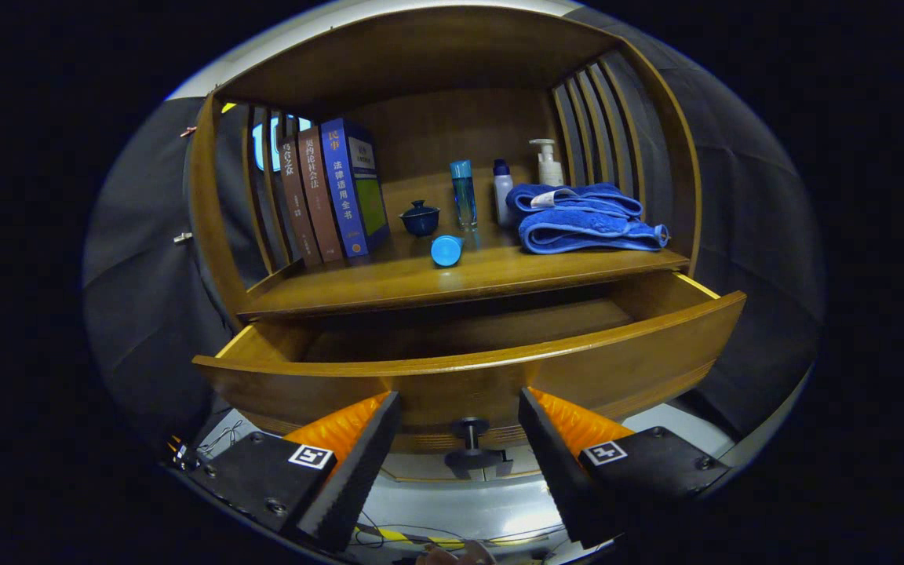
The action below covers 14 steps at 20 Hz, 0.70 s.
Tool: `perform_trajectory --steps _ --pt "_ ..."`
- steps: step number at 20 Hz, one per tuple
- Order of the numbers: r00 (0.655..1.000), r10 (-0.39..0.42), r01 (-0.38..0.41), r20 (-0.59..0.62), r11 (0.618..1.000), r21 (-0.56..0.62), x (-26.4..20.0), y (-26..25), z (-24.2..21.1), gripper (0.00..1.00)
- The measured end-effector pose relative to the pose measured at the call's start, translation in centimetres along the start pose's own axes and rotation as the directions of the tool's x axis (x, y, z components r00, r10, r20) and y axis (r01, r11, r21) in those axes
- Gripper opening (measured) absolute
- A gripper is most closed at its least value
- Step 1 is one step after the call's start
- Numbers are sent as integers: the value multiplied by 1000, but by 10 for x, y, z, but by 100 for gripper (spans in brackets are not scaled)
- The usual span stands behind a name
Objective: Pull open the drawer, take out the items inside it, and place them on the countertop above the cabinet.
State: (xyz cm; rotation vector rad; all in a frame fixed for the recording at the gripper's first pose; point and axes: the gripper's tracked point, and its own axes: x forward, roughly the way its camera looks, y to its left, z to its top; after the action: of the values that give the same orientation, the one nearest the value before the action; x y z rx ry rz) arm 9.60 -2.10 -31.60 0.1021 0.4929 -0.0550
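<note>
The wooden drawer (562,369) stands pulled out from under the countertop (421,282). Its inside is in shadow and I cannot make out any item in it. A dark round knob (469,441) sits on the drawer front. My gripper (460,428) is open, its two black fingers on either side of the knob without touching it. On the countertop lies a blue cylinder (446,250) on its side.
On the countertop stand three books (330,192) at the left, a small dark blue lidded cup (420,217), a tall blue bottle (464,194), a white bottle (503,191), a pump bottle (548,163) and a folded blue towel (581,220). Slatted side walls enclose the shelf.
</note>
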Motion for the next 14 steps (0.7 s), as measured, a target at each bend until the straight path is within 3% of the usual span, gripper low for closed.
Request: perform_trajectory --steps 6,14 --pt "1000 4 -3 -18 1000 21 43 1 15 99" --pt "1000 -7 8 -14 1000 22 63 3 24 99"
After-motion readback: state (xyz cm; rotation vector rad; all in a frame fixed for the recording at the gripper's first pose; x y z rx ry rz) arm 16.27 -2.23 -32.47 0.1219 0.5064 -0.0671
